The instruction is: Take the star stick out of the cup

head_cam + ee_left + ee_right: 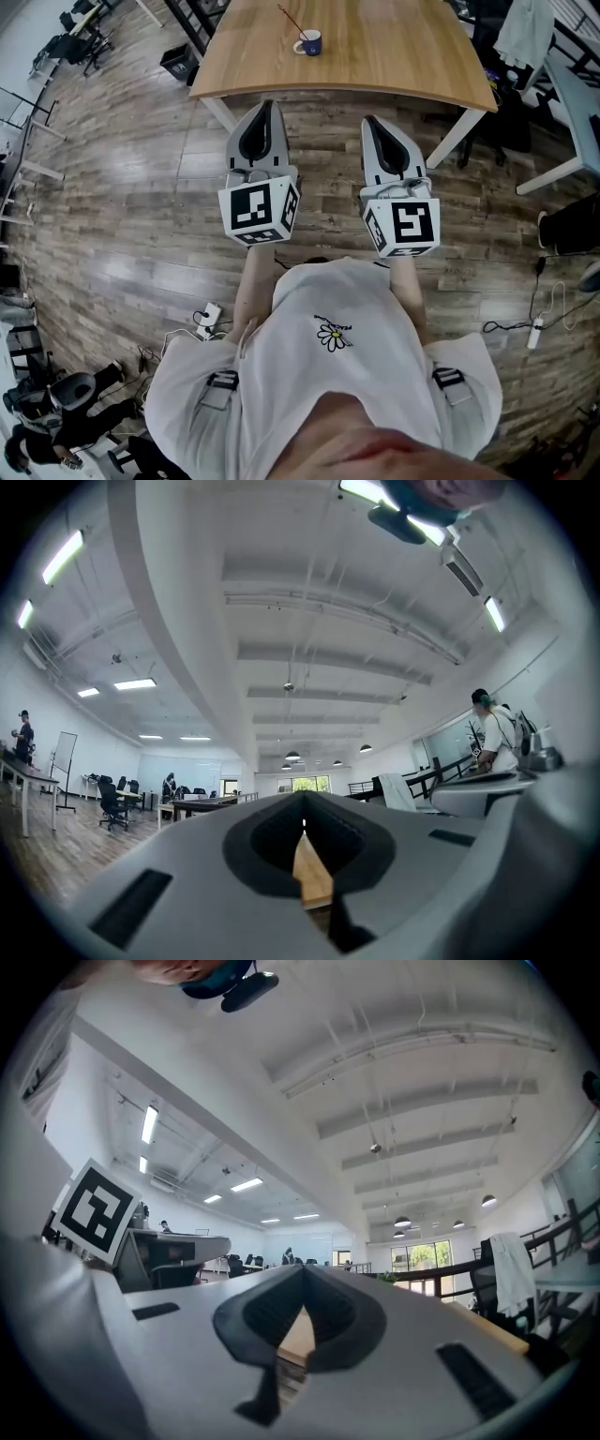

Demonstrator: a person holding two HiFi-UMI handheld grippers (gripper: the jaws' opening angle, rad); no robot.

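In the head view a dark blue cup stands near the far middle of a wooden table. A thin reddish stick leans out of it toward the upper left; its star end is too small to make out. My left gripper and right gripper hang side by side over the floor, short of the table's near edge, both pointing toward it. Both are shut with nothing between the jaws. Each gripper view looks along closed jaws, left gripper and right gripper, with a sliver of tabletop beyond.
A white table leg slants down at the right and another at the left. A black bin sits left of the table. Chairs and desks stand around the office; cables and a power strip lie on the wooden floor.
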